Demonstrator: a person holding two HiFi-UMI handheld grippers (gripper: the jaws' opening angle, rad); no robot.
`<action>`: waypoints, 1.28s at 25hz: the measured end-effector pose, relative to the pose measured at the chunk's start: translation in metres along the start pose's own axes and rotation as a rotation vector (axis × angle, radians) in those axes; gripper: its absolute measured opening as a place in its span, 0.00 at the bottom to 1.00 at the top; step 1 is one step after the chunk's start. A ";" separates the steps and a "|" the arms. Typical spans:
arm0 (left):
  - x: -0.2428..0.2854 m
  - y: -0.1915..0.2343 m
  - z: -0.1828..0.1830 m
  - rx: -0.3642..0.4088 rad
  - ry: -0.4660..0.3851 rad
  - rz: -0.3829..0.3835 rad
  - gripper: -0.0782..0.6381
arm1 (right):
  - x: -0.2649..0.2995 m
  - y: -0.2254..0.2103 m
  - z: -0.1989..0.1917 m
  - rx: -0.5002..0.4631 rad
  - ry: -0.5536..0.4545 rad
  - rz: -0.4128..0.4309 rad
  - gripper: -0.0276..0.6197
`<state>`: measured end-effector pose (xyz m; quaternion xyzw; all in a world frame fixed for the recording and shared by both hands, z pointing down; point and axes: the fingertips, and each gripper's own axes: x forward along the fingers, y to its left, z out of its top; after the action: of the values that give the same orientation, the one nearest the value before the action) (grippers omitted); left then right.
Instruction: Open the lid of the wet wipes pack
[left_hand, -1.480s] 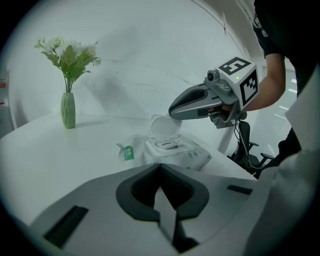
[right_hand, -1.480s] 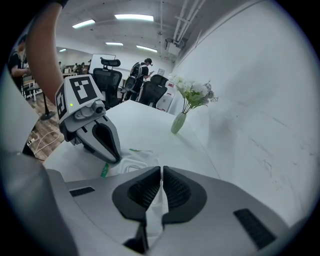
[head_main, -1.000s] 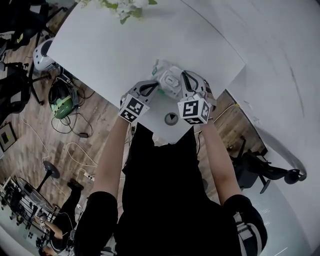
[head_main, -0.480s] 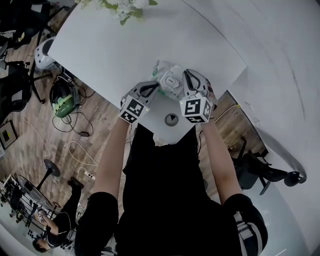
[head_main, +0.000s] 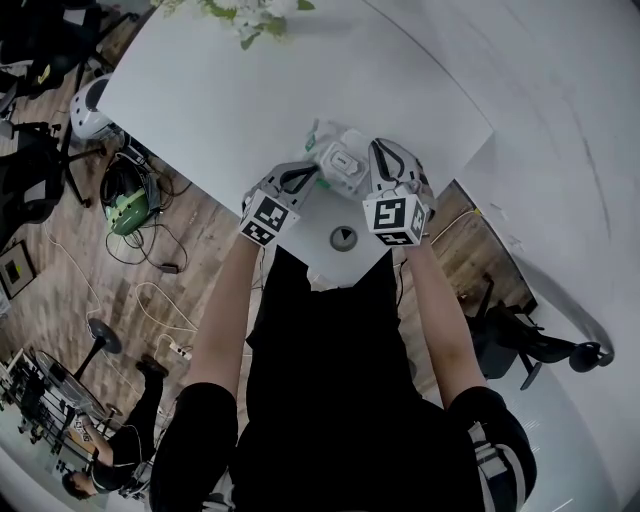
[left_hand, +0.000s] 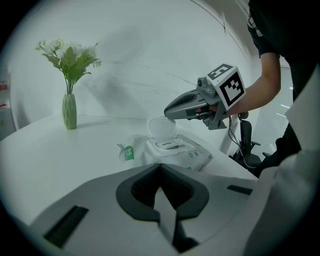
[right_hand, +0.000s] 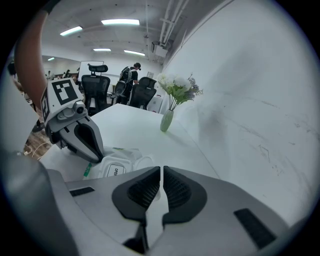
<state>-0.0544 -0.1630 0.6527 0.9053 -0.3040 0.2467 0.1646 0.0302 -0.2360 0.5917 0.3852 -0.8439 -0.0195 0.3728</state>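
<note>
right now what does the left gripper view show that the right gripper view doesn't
Only the left gripper view: the right claw and the forearm behind it. Only the right gripper view: the left claw, office chairs and ceiling lights. Both: the wipes pack with its lid up, the vase of flowers and the white table.

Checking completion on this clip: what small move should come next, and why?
Probably lift the right gripper clear of the lid. The lid already stands upright on the wet wipes pack, the right gripper's jaws are together just above its top edge, apparently empty, and the left gripper sits shut short of the pack.
</note>
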 end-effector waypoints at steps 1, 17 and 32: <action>0.000 0.000 0.000 0.001 -0.001 0.001 0.14 | -0.001 -0.002 -0.001 0.003 0.000 -0.005 0.10; -0.003 -0.001 -0.001 0.000 -0.002 0.020 0.14 | -0.035 -0.007 -0.006 0.026 0.012 -0.067 0.09; -0.037 -0.017 0.025 -0.055 -0.026 0.047 0.14 | -0.083 0.017 -0.003 0.035 0.044 -0.101 0.07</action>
<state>-0.0601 -0.1438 0.6089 0.8962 -0.3341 0.2302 0.1795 0.0562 -0.1685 0.5484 0.4341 -0.8151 -0.0151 0.3833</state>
